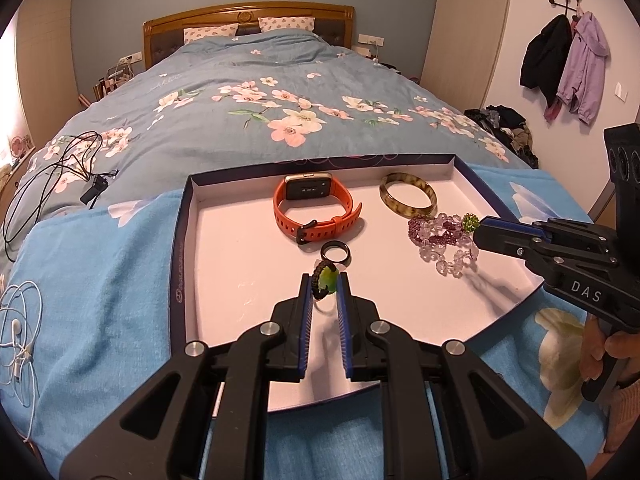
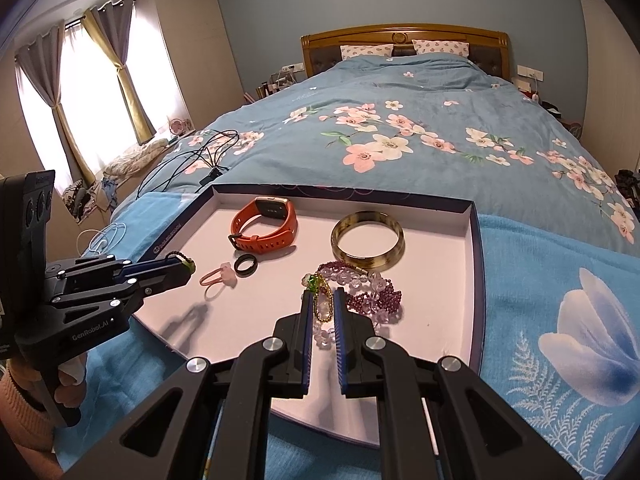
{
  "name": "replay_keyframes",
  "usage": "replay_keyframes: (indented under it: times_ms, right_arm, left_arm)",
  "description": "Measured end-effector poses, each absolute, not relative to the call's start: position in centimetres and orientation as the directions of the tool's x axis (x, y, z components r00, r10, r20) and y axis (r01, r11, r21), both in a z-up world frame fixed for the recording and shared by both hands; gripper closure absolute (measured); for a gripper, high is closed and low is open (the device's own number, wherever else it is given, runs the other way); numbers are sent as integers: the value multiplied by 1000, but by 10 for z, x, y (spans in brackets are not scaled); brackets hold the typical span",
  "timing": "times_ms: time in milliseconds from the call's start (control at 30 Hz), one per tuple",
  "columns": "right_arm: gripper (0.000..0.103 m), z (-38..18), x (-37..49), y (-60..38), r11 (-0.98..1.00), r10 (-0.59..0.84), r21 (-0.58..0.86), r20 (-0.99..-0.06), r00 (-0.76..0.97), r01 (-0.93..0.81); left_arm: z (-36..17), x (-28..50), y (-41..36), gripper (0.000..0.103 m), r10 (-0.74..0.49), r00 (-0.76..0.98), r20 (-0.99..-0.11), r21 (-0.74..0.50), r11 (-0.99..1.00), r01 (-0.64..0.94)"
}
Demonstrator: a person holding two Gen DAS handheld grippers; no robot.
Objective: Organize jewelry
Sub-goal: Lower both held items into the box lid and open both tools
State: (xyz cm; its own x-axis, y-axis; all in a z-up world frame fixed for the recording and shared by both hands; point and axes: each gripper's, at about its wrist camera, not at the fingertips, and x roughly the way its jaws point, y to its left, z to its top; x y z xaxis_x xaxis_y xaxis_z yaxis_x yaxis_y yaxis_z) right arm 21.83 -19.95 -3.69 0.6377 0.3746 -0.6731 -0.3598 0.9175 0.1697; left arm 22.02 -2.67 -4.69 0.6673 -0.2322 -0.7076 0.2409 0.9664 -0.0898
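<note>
A white tray with a dark blue rim (image 1: 182, 248) lies on the bed. My left gripper (image 1: 323, 286) is shut on a green stone pendant (image 1: 329, 280) with a black braided cord, just above the tray floor. A black ring (image 1: 337, 256) lies right behind it. My right gripper (image 2: 322, 294) is shut on a gold chain (image 2: 324, 307) with a green bead ball (image 1: 471, 222), over a heap of purple and clear bead bracelets (image 2: 374, 296). An orange watch (image 1: 316, 208) and a mottled bangle (image 1: 408, 200) lie at the back. A pink band (image 2: 220, 278) lies near the ring.
The tray rests on a light blue towel (image 1: 100, 260) over the floral duvet. Black cables (image 1: 52, 172) and white earphones (image 1: 20, 332) lie to the left. Jackets (image 1: 568, 60) hang on the right wall, with a clothes pile below them. A hand holds each gripper's handle.
</note>
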Motion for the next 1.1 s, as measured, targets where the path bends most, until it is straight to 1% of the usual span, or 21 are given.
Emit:
replay_keyframes:
  times_ms: [1100]
  right_arm:
    - [94, -48, 230, -197, 928, 342, 154, -711, 614, -338]
  left_arm:
    - [-63, 236, -32, 90, -209, 638, -741, -79, 971, 227]
